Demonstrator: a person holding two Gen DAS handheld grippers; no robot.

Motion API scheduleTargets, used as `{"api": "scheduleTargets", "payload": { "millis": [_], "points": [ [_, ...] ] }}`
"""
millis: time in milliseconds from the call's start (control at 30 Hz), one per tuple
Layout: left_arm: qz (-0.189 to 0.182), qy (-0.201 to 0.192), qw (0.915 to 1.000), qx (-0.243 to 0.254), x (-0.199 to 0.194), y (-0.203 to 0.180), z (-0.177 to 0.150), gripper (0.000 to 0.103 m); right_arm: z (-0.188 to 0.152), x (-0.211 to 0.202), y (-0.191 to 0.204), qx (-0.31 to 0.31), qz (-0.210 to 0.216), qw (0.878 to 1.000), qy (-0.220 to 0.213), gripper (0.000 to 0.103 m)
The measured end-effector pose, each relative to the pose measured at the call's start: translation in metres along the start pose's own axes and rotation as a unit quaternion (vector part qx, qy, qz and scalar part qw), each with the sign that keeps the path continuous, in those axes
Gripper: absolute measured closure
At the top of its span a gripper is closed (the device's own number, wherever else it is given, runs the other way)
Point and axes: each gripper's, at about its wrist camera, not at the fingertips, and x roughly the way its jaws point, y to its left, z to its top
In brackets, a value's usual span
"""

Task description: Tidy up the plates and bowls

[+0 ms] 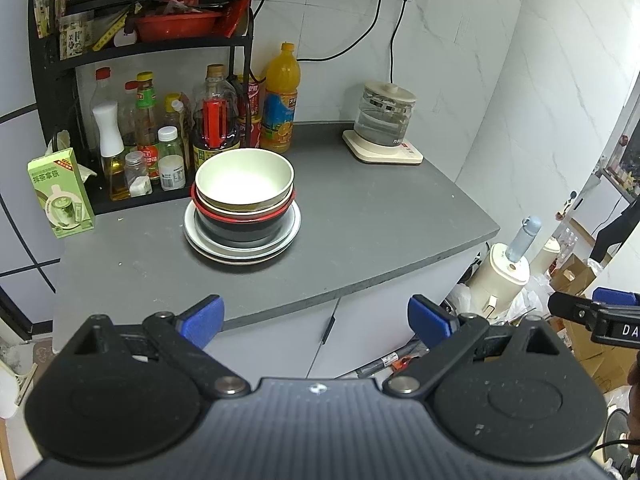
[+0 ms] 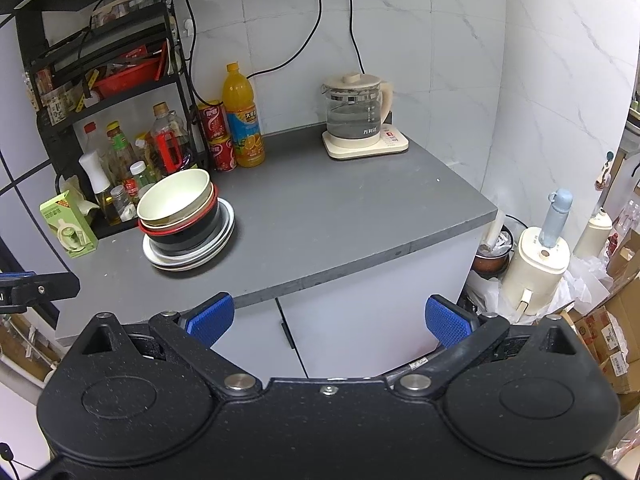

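Left gripper: held off the front edge of the counter, jaws spread wide with nothing between the blue pads; its fingertips sit over the cabinet front, well apart from the dishes.
Right gripper: likewise spread wide and empty, blue pads in front of the cabinet doors; in the left wrist view only part of it shows, cut off at the right edge.
Dish stack: stands on the grey countertop, just in front of the black rack.
Top bowl: cream inside, nested in the bowls beneath.
Middle bowls: a red-rimmed bowl holds the cream one; a tan rim shows between them, but how many bowls are nested there is hard to make out.
Black bowl: carries the red rim; whether the two are one piece cannot be told.
Plates: pale plates under the bowls, only their rims visible; the count is unclear.
Black rack: bottles on its lower shelf, a red basket above; the top is cut off.
Green carton: upright at the counter's left end.
Orange juice bottle: behind the stack, beside red cans partly hidden by it.
Glass kettle: on its cream base at the back right, well apart from the stack.
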Motion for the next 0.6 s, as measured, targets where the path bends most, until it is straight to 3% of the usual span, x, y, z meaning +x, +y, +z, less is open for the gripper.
{"api": "scheduleTargets", "payload": {
  "millis": [600],
  "points": [
    [-0.002, 0.001, 0.9999, 0.010, 0.0044, -0.0026, 0.0063, 0.006, 0.0057, 0.0023, -0.0050, -0.003, 0.000, 1.000, -0.005, 0.000]
  ]
}}
